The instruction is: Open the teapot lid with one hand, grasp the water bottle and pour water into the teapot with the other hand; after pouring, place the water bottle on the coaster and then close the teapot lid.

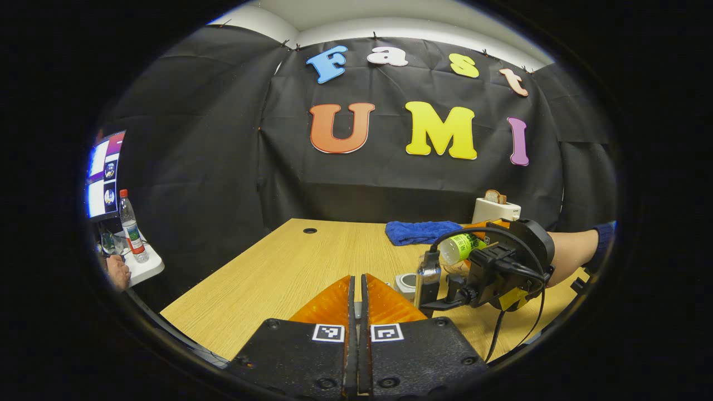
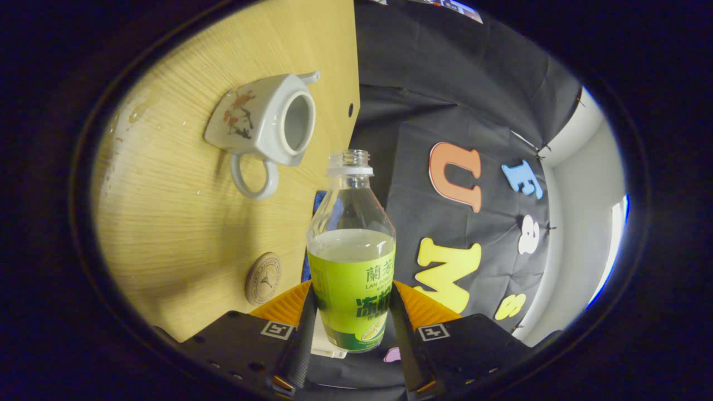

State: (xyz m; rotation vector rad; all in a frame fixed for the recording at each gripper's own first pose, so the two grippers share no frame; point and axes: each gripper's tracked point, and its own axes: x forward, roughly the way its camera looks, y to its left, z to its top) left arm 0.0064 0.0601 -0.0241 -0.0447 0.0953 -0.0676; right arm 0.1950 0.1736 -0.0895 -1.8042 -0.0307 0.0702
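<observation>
- While the right gripper (image 2: 350, 312) clamped both fingers on the labelled belly of the water bottle (image 2: 351, 262), the bottle lay tipped on its side, uncapped, its mouth aimed toward the teapot (image 2: 262, 120); the teapot stood lidless on the table (image 2: 167, 223), opening bare, handle toward the camera.
- The left gripper (image 1: 357, 301) had its jaws pressed together with only a thin slit between them; what they pinched, if anything, I could not tell; the lid was not to be made out there.
- In the left gripper view the right gripper (image 1: 445, 295) and the bottle (image 1: 462, 248) hung just above the teapot (image 1: 409, 284).
- The round coaster (image 2: 263, 285) lay near, apart from the teapot.
- Risks, as I judged them: droplets already dotted the wood beside the pot, so the narrow opening was easy to miss; too steep a tilt would send water over the rim; a wet label might let the bottle slip in the grip; swinging it to the coaster while tilted would spill more.
</observation>
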